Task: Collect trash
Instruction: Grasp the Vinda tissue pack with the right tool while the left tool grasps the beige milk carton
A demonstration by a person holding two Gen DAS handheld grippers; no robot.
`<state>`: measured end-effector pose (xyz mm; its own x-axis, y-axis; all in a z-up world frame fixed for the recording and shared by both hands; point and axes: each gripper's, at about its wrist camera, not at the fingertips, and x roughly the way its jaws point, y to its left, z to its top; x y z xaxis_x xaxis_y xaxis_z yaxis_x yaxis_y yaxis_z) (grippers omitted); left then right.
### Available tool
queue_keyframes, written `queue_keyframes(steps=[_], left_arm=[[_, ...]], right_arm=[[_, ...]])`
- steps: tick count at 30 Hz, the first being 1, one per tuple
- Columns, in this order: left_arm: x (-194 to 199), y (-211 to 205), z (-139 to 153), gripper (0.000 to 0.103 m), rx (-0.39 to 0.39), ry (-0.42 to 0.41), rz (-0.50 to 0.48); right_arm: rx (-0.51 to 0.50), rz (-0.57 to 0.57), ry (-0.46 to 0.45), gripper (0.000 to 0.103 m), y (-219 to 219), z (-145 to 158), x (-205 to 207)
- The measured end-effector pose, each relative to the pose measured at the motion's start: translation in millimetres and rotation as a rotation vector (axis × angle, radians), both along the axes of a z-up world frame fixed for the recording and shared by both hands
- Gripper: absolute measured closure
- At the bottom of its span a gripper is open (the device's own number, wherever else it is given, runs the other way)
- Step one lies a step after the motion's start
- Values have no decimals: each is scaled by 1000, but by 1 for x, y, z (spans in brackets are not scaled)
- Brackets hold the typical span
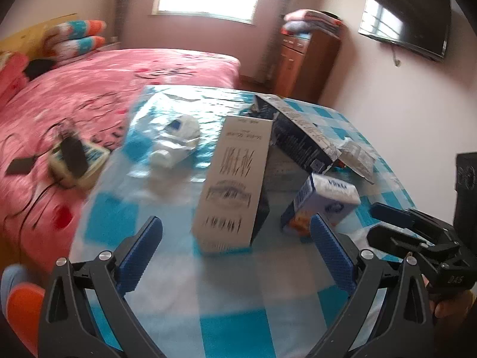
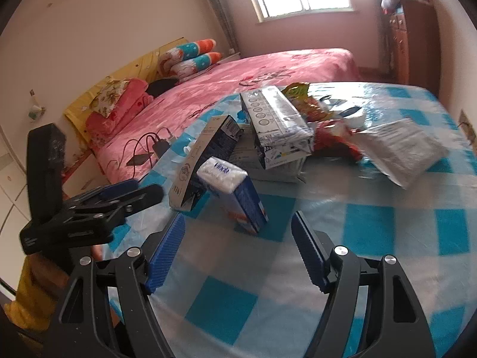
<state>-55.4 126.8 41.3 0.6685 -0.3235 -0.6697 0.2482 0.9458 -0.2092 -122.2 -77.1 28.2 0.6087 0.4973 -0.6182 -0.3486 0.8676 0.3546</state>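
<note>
Trash lies scattered on a tabletop [image 2: 372, 226] covered in a blue-and-white checked cloth, beside a bed [image 1: 89, 89] with a pink cover. The left gripper [image 1: 237, 256] hangs over the tabletop's near edge with its jaws spread and nothing between them; just beyond its fingertips a tall grey carton [image 1: 235, 182] stands upright near the middle of the cloth. The right gripper [image 2: 238, 250] also hovers over the near part with jaws apart and empty; just ahead of its fingertips a small blue-and-white tissue box [image 2: 231, 194] stands tilted, beside the tall carton. Behind them, toward the far edge, lie a dark opened box [image 2: 275, 125], red and yellow snack wrappers [image 2: 325, 128] and a silvery bag [image 2: 402, 149]. A crumpled white bag [image 1: 176, 140] sits near the edge next to the bed.
</note>
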Motion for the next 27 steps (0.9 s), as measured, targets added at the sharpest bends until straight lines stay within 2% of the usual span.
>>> queue_keyframes(steps=[2,4,10,12,13,14,17,21,27], left_arm=[[15,-2,-4,4,1,6,-19],[28,-4,-9,4,-9,19,-56],[55,-11,-20,5,-25,42,-103],[59,-14,-22,11,-15,46,-97],[60,-15,-23,21,-13,51,-95],[62,-17,-25,30,-14,60,-93],[63,-19,-29,42,-21,75,-80],[58,-19,-28,42,-38,71,-55],[49,-18,-25,43,-53,71,-2]], right_arm=[[9,19,5,30,2,-2,8],[18,39,10,38,5,-4,17],[59,71,27,50,6,-12,37],[82,71,37,57,5,-14,40],[96,70,46,60,3,-16,42],[99,69,47,61,3,-17,42],[107,72,45,61,1,-18,43],[114,83,37,61,2,-18,43],[87,74,30,69,8,-19,44]])
